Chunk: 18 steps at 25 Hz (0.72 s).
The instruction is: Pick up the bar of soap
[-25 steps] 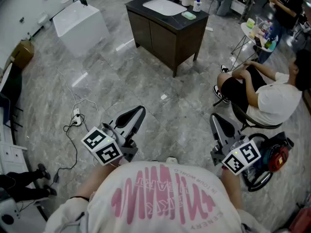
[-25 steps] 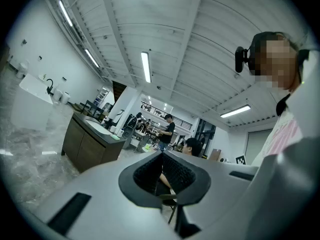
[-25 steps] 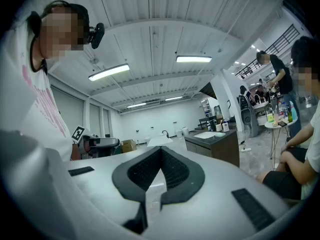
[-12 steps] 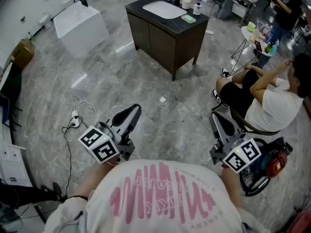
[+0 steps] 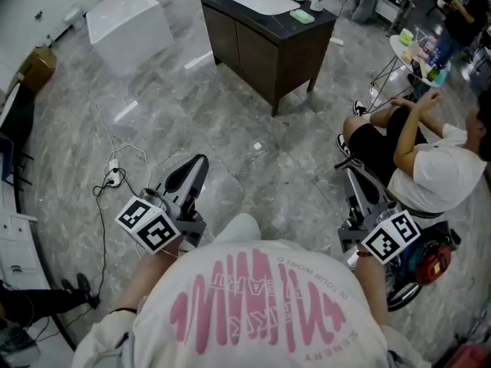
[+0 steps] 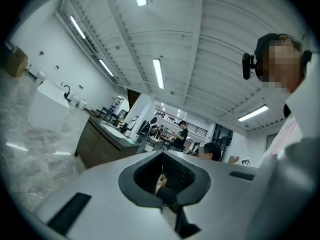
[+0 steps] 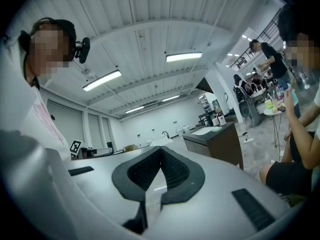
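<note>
Nearest, the left tool and the right tool are both pointing forward, each clenched with nothing between its jaws. Well beyond them, across the floor, a pale green slab, probably the bar of soap, is lying on the dark table beside the basin. Nothing is being grasped yet; the approach and the pickup are both remaining.
</note>
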Tool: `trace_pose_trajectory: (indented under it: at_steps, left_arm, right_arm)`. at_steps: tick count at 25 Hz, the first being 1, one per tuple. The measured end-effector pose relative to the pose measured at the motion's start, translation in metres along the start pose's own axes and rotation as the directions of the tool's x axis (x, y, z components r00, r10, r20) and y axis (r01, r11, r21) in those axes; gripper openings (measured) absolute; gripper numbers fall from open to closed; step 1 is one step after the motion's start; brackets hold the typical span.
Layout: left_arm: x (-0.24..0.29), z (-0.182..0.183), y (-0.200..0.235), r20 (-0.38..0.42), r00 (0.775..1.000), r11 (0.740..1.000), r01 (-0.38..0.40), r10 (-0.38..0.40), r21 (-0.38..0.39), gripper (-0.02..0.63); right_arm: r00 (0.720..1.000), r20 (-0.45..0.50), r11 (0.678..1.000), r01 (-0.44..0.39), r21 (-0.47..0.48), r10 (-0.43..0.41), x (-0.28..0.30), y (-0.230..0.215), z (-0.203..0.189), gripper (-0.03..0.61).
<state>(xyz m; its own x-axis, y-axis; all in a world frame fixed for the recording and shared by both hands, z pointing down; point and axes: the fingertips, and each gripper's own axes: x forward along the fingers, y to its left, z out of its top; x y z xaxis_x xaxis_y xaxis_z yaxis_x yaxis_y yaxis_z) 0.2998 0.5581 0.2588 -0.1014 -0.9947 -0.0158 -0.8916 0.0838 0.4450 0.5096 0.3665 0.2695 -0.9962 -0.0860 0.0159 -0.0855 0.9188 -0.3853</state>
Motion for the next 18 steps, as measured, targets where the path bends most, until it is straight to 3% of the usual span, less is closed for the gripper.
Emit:
trace_pose_trajectory:
  at_steps: [9, 18]
  left_arm:
    - [0.033, -0.003, 0.026, -0.055, 0.998, 1.000, -0.016, 0.017, 0.014, 0.011]
    - [0.124, 0.027, 0.094, -0.054, 0.998, 0.999, 0.030, -0.032, -0.036, 0.011]
  right_arm:
    - [1.000, 0.026, 0.996, -0.009, 0.087, 0.006, 0.035, -0.030, 0.009, 0.011]
    - [0.996, 0.018, 0.983, 0.082, 0.167, -0.086, 0.098, -0.092, 0.012, 0.011]
